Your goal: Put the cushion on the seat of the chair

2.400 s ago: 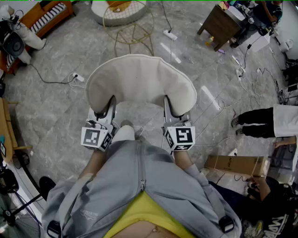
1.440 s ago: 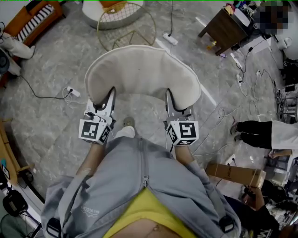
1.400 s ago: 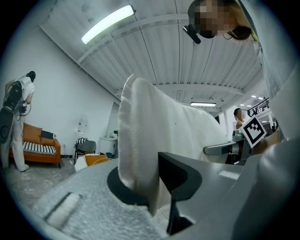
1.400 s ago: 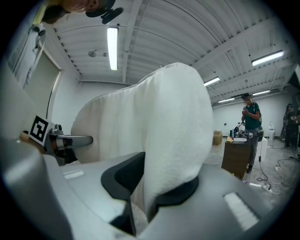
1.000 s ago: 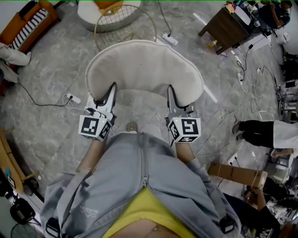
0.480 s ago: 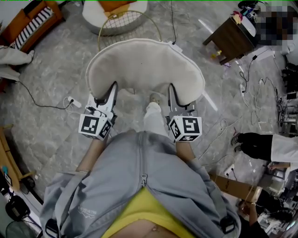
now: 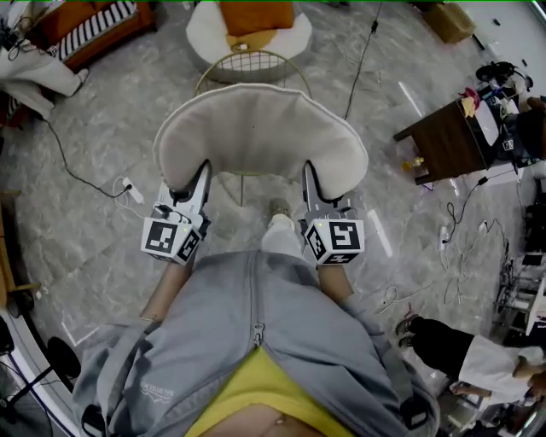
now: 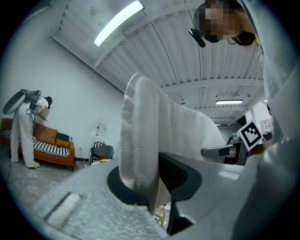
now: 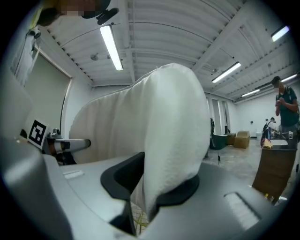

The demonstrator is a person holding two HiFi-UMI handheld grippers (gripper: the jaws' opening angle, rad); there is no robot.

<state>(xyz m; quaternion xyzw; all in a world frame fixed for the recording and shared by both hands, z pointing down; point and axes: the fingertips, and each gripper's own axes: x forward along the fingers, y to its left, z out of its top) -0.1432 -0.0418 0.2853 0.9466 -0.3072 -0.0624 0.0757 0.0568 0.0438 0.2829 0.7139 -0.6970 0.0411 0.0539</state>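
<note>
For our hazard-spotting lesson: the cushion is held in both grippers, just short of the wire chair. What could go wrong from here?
1. The left gripper and right gripper pinch only the near edge of the cushion; it might slip free.
2. The cushion hides part of the wire chair, so it could land off-centre.
3. The power strip and its cable on the floor might trip a foot.

Large room, grey marble floor (image 7: 94, 111), white walls (image 8: 70, 89).
Orange sofa (image 7: 90, 26) with striped seat top left, dark table (image 7: 439, 141) right, cables (image 7: 362, 60) across floor, tube lights (image 8: 118, 22) on ribbed ceiling (image 9: 154, 28).
</note>
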